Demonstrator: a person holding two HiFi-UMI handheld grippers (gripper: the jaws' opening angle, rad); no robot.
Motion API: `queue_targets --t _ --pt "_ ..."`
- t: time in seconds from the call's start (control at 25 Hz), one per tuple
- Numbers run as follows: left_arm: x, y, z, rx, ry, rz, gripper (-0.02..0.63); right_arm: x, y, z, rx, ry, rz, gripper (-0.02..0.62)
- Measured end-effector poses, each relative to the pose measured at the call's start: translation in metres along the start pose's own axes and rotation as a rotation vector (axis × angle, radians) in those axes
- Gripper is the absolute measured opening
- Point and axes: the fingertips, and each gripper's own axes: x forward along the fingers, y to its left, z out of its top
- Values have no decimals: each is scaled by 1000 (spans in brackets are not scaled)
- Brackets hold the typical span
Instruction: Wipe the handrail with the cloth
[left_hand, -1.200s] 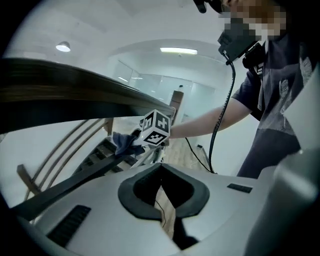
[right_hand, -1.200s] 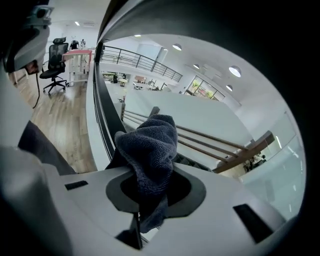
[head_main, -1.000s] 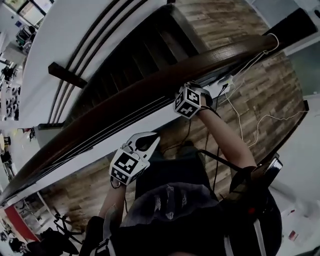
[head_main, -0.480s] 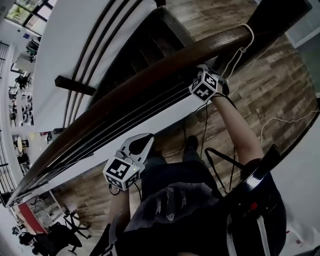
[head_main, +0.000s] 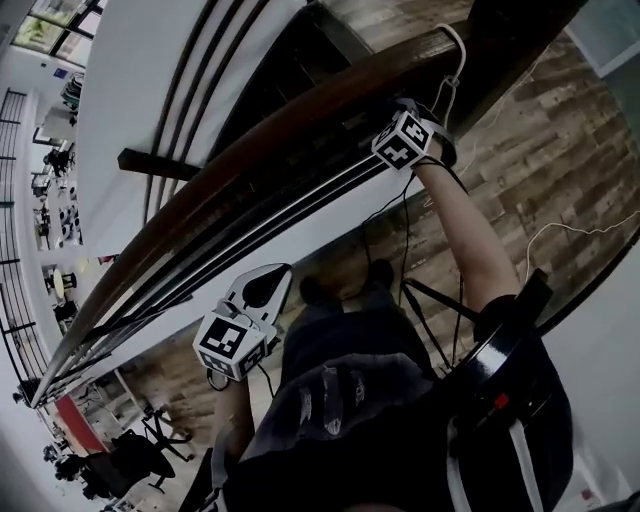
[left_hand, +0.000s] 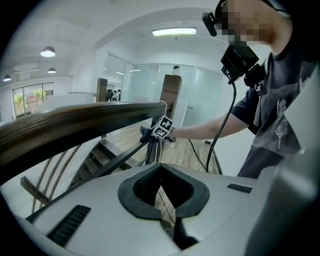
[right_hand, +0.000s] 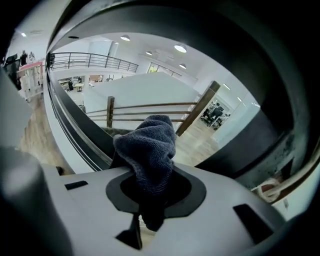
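The dark brown handrail (head_main: 250, 165) runs from lower left to upper right in the head view. My right gripper (head_main: 403, 128) is up against the handrail near its upper end, shut on a dark blue-grey cloth (right_hand: 147, 142) that bunches out of its jaws. In the right gripper view the handrail (right_hand: 260, 100) arches close overhead. In the left gripper view the cloth (left_hand: 146, 133) touches the handrail (left_hand: 75, 125) far ahead. My left gripper (head_main: 270, 280) hangs below the rail, apart from it, shut and holding nothing (left_hand: 160, 172).
A dark post (head_main: 515, 30) stands at the rail's upper end, with a white cable (head_main: 452, 50) looped round the rail beside it. Thin metal bars (head_main: 300, 205) run under the rail. Stairs (left_hand: 100, 155) drop beyond it. Wooden floor (head_main: 540, 150) lies at right.
My right gripper has slid with the cloth up along the handrail toward the post. My left gripper has stayed shut and drifted a little down and left in the view.
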Motion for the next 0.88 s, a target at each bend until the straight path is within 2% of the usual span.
queue_targets --t 0.08,0.28,0.4,0.52,0.64,0.76,0.88 --pt "-2 -3 -2 0 1 7 8 0 -4 -4 21 -2 -12 57" --pt "-15 -4 -7 32 -3 12 8 -9 4 -4 -18 -8 4 57" --pt "-25 4 -15 22 -26 7 8 -39 23 30 48 -117 56 57" --pt "-36 17 -21 30 -51 -2 8 -73 91 76 45 -208 245 57" --pt "-56 30 -26 32 -100 -12 8 -111 186 96 -2 -210 455 58" --pt "-85 46 -37 16 -163 -34 8 -159 273 112 67 -235 627 57" --pt "-120 61 -48 9 -235 -73 8 -212 336 140 169 -288 757 58"
